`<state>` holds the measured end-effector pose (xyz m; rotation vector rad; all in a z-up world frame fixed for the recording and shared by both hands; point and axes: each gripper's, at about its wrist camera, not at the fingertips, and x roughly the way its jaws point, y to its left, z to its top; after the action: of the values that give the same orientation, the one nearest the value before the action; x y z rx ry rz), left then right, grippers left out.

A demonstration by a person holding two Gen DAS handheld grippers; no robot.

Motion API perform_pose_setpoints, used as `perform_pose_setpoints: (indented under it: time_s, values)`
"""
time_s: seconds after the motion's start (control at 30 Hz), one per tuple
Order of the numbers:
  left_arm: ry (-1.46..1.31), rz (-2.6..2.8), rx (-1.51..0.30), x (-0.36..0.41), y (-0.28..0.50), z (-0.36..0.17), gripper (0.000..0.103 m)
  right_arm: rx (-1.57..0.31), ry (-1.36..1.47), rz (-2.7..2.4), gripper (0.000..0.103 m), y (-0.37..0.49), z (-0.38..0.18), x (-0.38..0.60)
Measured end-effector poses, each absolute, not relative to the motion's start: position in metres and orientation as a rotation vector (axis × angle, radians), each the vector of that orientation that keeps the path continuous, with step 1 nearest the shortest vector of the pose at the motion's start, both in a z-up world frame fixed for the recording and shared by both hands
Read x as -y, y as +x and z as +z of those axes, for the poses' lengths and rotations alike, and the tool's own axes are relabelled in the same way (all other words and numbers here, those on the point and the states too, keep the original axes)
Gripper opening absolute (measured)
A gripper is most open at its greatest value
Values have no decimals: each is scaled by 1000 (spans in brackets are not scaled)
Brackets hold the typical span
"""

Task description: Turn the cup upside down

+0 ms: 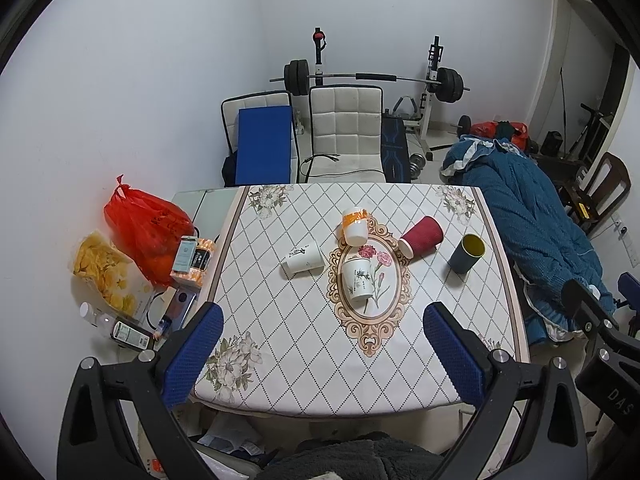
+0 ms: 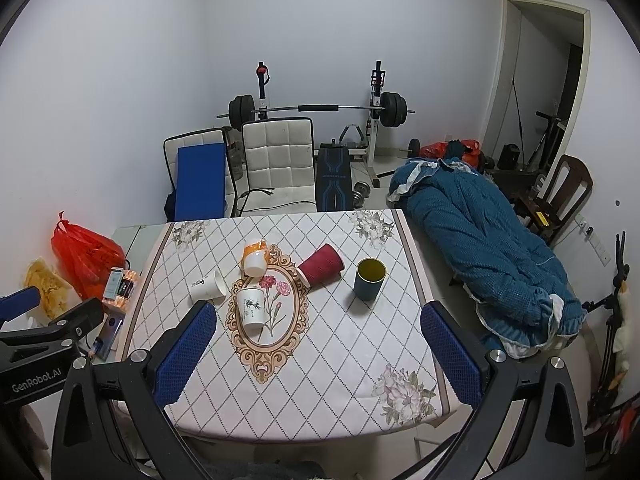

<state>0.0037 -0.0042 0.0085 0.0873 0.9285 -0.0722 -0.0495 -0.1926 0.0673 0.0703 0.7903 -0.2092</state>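
Observation:
Several cups sit on the patterned tablecloth [image 1: 304,344]. A dark blue cup with a yellow inside [image 1: 466,253] [image 2: 369,279] stands upright at the right. A red ribbed cup [image 1: 422,236] [image 2: 321,267] lies on its side. A white flower-print cup [image 1: 357,279] [image 2: 251,307], a white and orange cup [image 1: 355,226] [image 2: 255,260] and a plain white paper cup [image 1: 303,258] [image 2: 207,286] also lie tipped. My left gripper [image 1: 324,316] and right gripper [image 2: 318,316] are open and empty, above the table's near edge.
A red bag [image 1: 148,232], snack bag [image 1: 106,276] and small boxes and bottles lie left of the table. A blue blanket [image 2: 492,248] lies to the right. Two white chairs [image 1: 346,136] and a barbell rack [image 1: 372,80] stand behind.

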Motion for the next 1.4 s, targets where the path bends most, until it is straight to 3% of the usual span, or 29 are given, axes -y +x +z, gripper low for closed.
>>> perform_pose_setpoints:
  time_s: [1.13, 1.4]
  values:
    - [74, -51, -941, 14, 7, -7, 103, -812, 101, -186, 103, -39, 54, 207]
    - [112, 66, -1011, 12, 39, -55, 103, -935, 121, -150, 103, -2, 1, 223]
